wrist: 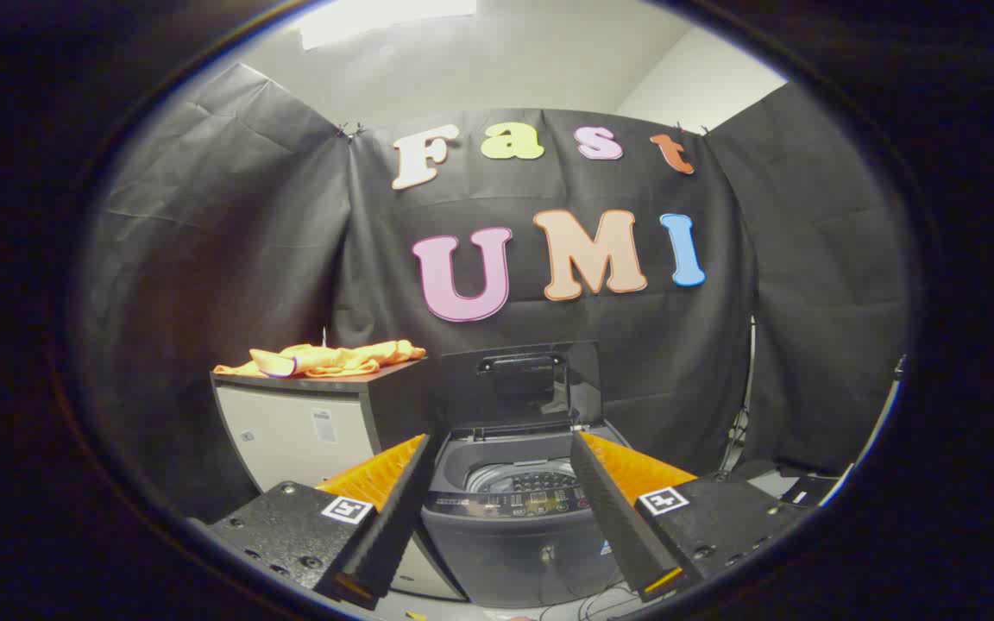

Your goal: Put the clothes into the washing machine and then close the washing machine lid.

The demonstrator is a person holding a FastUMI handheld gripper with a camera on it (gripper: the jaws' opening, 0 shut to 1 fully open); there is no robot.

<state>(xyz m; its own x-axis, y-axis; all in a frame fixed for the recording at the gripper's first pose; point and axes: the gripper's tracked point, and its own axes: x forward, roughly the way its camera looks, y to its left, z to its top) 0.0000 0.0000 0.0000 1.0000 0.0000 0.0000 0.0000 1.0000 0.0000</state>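
You are at the very start: the gripper point(501, 483) is held back from the washing machine point(514, 517), its two fingers spread wide with nothing between them but open air. You see the machine framed in the gap between the fingers, some way ahead of them and lower.

Take the washing machine as your landmark. Its lid point(521, 384) stands up at the back of the tub, so the drum point(519, 473) is open and ready to receive. To the left of the machine, touching or just beside it, stands a cabinet point(307, 427) whose top sits higher than the machine's rim. The orange clothes point(324, 359) lie in a loose heap on that top, up and to the left of the raised lid, well apart from your fingers.

So the step in hand is the reach for the clothes; nothing has gone into the drum yet. Your next move, as I judge it, calls for swinging left and up from the machine, keeping the fingers wide, and coming down onto a bunched fold of the cloth so both fingers can pinch it. The fabric looks thin and limp, so expect it to trail when you carry it over the rim
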